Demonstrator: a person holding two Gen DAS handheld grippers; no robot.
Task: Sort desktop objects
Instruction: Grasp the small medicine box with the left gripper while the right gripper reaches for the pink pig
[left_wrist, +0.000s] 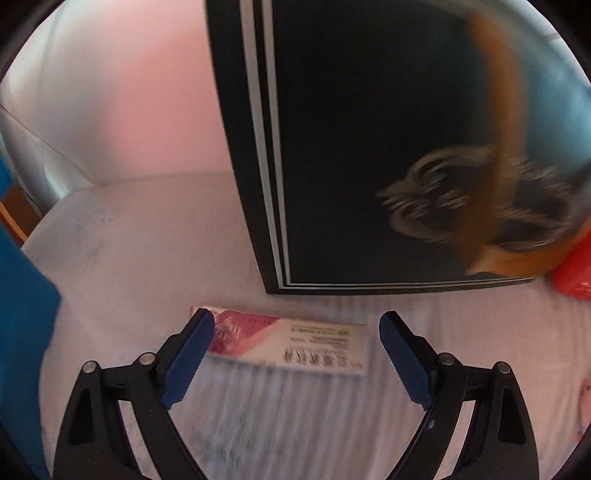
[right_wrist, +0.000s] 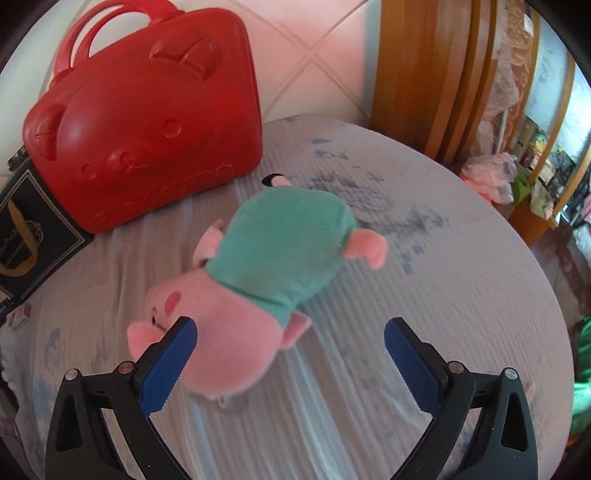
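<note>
Both grippers' fingers spread, left gripper (left_wrist: 297, 334) over flat box (left_wrist: 291, 341), right gripper (right_wrist: 291, 338) near plush pig (right_wrist: 255, 291); risk: thin box slipping, soft plush squirming out.

Left hand-held gripper (left_wrist: 297, 330) was wide open with a flat packet (left_wrist: 291, 341) lying right between its tips, nothing over it. Straight ahead the black box (left_wrist: 369, 147) stood like a wall, and a blue thing (left_wrist: 22, 314) crowded the left edge. On the right side, the pig plush (right_wrist: 258, 280) sprawled on the bed (right_wrist: 461, 295), touching the right hand-held gripper (right_wrist: 291, 332) inner finger (right_wrist: 166, 369). The red case (right_wrist: 140, 122) blocked the far left; the bed right of the plush lay bare.
</note>
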